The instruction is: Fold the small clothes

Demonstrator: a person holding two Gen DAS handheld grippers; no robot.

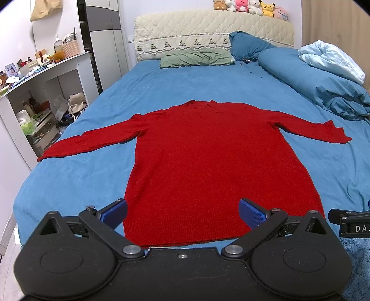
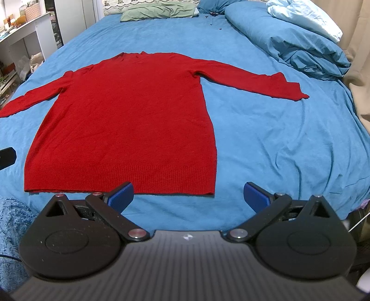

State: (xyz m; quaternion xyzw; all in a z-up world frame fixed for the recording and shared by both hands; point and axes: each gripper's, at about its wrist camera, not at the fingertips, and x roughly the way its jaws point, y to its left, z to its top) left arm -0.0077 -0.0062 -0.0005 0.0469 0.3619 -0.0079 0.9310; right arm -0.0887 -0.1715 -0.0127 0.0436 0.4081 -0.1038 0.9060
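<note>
While both tongs [image 1: 182, 211] [image 2: 188, 195] gape empty, the red sweater [image 2: 124, 120] lies flat, sleeves outspread, on the blue bed [image 2: 266, 129]

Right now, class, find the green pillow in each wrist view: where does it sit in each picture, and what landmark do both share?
Left wrist view: the green pillow lies upper centre, against the headboard, beyond the red sweater.
Right wrist view: the green pillow is at the top edge, left of centre, partly cropped.
Shared landmark: the red sweater, spread flat on the blue bedsheet.
</note>
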